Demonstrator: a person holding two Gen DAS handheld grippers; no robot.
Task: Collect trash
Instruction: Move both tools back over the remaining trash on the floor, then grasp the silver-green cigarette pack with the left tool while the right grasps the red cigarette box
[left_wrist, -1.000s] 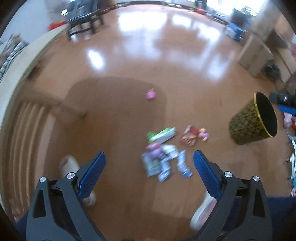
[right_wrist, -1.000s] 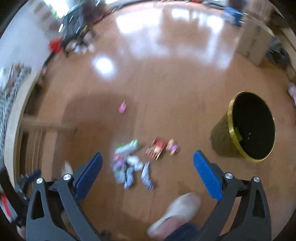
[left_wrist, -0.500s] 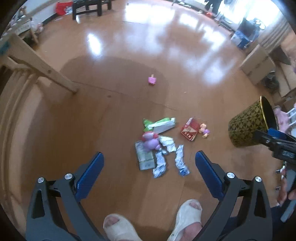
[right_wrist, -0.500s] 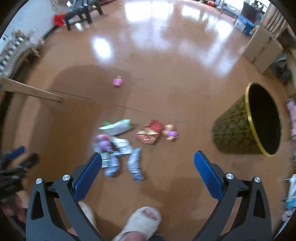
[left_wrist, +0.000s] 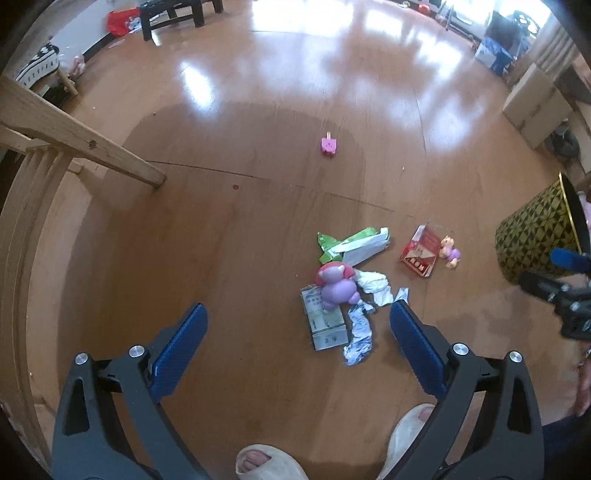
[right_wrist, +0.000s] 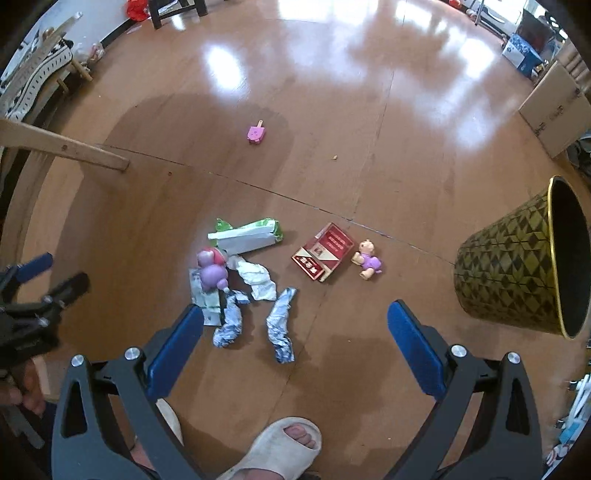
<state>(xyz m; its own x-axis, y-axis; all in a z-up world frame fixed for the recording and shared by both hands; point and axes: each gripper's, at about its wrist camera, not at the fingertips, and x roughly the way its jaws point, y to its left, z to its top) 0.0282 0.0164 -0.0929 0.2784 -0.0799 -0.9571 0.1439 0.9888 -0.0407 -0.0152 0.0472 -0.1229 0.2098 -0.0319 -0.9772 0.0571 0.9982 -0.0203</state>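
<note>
Trash lies in a heap on the wooden floor: a green-white wrapper (left_wrist: 352, 245) (right_wrist: 248, 235), crumpled silver foil strips (left_wrist: 358, 332) (right_wrist: 280, 330), a flattened carton (left_wrist: 325, 321) and a red cigarette pack (left_wrist: 419, 251) (right_wrist: 323, 251). A purple plush toy (left_wrist: 334, 282) (right_wrist: 212, 267) lies on the heap. A gold-patterned bin (left_wrist: 535, 236) (right_wrist: 517, 258) stands to the right. My left gripper (left_wrist: 295, 343) is open and empty above the floor, left of the heap. My right gripper (right_wrist: 293, 339) is open and empty above the foil.
A small pig toy (right_wrist: 367, 262) lies beside the red pack. A pink ice-lolly toy (left_wrist: 328, 146) lies farther out. A wooden frame (left_wrist: 74, 133) is at the left. Cardboard boxes (right_wrist: 554, 107) stand at the far right. My slippered feet (right_wrist: 280, 446) are below.
Both grippers have swung over and steadied above the trash heap. The heap now sits nearer the middle of both views. Both stay open.
</note>
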